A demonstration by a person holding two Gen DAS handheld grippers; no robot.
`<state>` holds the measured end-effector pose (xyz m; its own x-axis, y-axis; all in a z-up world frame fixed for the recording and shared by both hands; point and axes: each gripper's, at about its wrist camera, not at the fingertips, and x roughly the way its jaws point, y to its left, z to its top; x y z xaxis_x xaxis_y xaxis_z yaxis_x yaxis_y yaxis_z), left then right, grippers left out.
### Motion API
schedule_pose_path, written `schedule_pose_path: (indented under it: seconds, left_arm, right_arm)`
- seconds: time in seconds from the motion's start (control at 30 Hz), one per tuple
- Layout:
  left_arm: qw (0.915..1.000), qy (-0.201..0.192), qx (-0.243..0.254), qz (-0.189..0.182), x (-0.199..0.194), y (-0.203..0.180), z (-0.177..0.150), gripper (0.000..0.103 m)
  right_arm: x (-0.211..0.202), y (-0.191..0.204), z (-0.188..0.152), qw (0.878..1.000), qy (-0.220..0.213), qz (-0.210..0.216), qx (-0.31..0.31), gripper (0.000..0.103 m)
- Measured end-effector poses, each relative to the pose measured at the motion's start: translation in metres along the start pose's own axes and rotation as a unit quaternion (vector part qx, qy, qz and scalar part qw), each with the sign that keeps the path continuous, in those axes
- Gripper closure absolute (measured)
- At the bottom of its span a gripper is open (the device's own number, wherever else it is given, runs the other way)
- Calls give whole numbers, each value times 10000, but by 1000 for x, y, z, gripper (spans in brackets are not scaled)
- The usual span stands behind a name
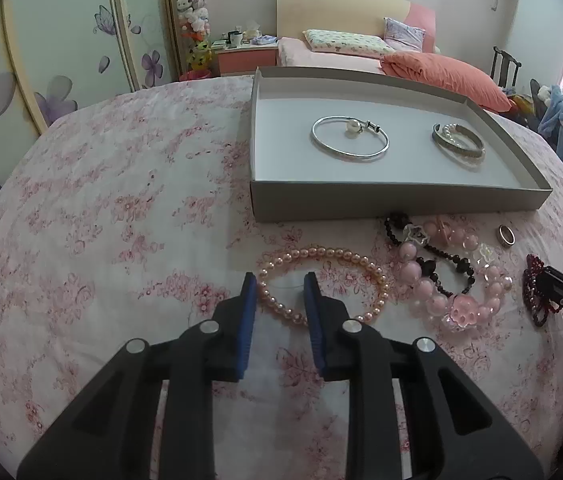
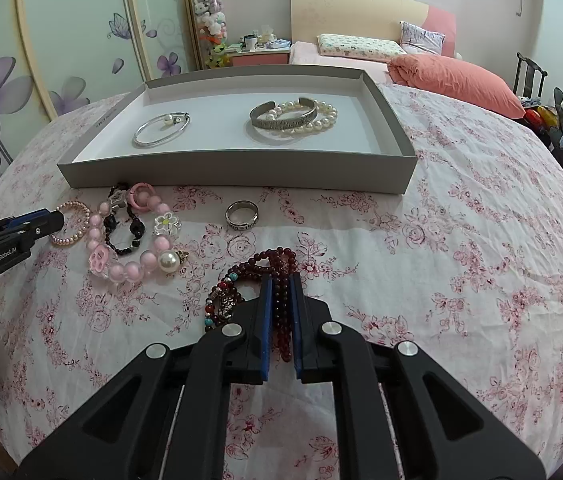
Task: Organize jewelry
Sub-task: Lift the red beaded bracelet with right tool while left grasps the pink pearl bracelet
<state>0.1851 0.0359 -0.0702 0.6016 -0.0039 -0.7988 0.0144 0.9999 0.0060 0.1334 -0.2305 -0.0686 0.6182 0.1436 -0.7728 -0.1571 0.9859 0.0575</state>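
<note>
My left gripper (image 1: 279, 284) hangs low over the floral cloth with its jaws open. One side of a pink pearl bracelet (image 1: 321, 251) lies between the blue pads without being pressed. My right gripper (image 2: 281, 280) is shut on a dark red bead bracelet (image 2: 277, 258), whose loops spill out to the left of the fingers. In the left wrist view the same red bracelet (image 1: 531, 292) shows at the far right, at the right gripper's (image 1: 548, 277) tip. A grey box (image 2: 241, 172) behind holds a silver bangle (image 2: 137, 138) and a silver cuff (image 2: 281, 124) with white pearls.
Between the grippers lie a big pink bead bracelet (image 2: 129, 270), a black bead bracelet (image 2: 121, 248), a loose large pearl (image 2: 169, 261) and a silver ring (image 2: 242, 215). The left gripper (image 2: 57, 220) enters the right wrist view from the left. A bed and a wardrobe stand behind.
</note>
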Motion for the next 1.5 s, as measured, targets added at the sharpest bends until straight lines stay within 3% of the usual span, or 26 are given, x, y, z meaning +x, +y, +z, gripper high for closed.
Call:
schedule_pose_path:
  seconds: [0.27, 0.33, 0.43, 0.63, 0.83, 1.1, 1.5]
  left_arm:
    - [9999, -33, 160, 35, 3, -3, 2, 79]
    - [9998, -43, 208, 23, 2, -4, 2, 90]
    - [9997, -43, 254, 18, 0, -5, -1, 96]
    - [9999, -63, 31, -135, -8, 8, -7, 97]
    - [9986, -450, -217, -175, -34, 20, -9, 97]
    - [9954, -954, -76, -25, -65, 5, -12, 97]
    - [9936, -1127, 29, -19, -79, -11, -17, 97]
  right_arm:
    - [-1, -1, 0, 10000, 4, 36, 47, 93]
    - [-1, -1, 0, 10000, 4, 36, 47, 93]
    - [-1, -1, 0, 10000, 4, 40, 51, 93]
    - [-2, -5, 1, 9998, -10, 116, 172, 94]
    - [-11, -7, 1, 9992, -242, 189, 271, 94]
    - [-30, 3, 8, 9964, -718, 414, 196, 94]
    - [-51, 6, 12, 9908, -1126, 702, 248, 94]
